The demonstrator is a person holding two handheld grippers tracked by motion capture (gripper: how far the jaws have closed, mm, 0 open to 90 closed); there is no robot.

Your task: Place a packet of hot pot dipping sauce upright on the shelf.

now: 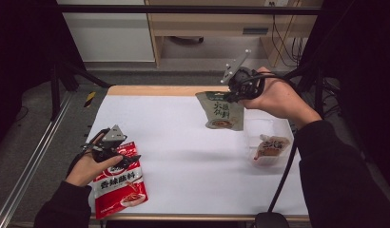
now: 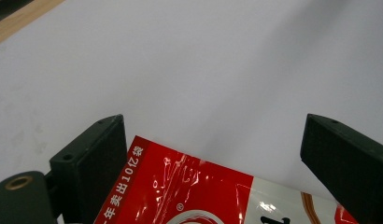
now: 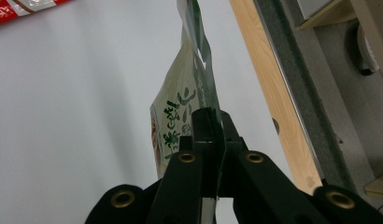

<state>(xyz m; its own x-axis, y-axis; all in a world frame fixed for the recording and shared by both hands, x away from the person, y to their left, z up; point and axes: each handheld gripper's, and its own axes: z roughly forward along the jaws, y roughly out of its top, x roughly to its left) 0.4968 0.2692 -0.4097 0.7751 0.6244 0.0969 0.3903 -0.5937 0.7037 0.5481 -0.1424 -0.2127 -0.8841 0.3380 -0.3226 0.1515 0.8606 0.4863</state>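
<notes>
A green and cream sauce pouch (image 1: 223, 111) hangs in the air over the far right of the white table, pinched by its top edge in my right gripper (image 1: 235, 90). In the right gripper view the jaws are shut on the pouch (image 3: 180, 109), with my right gripper (image 3: 211, 122) clamping its edge. A red sauce pouch (image 1: 120, 186) lies flat at the near left. My left gripper (image 1: 118, 154) hovers over its top edge, open. The red pouch (image 2: 189, 189) lies between and below the wide-apart jaws of my left gripper (image 2: 217, 149).
A small clear tray (image 1: 273, 164) at the right holds an orange and white sachet (image 1: 270, 146). The table's wooden far edge (image 1: 155, 90) runs behind the white sheet (image 1: 183, 152). A metal rail (image 1: 31, 161) lies along the left side.
</notes>
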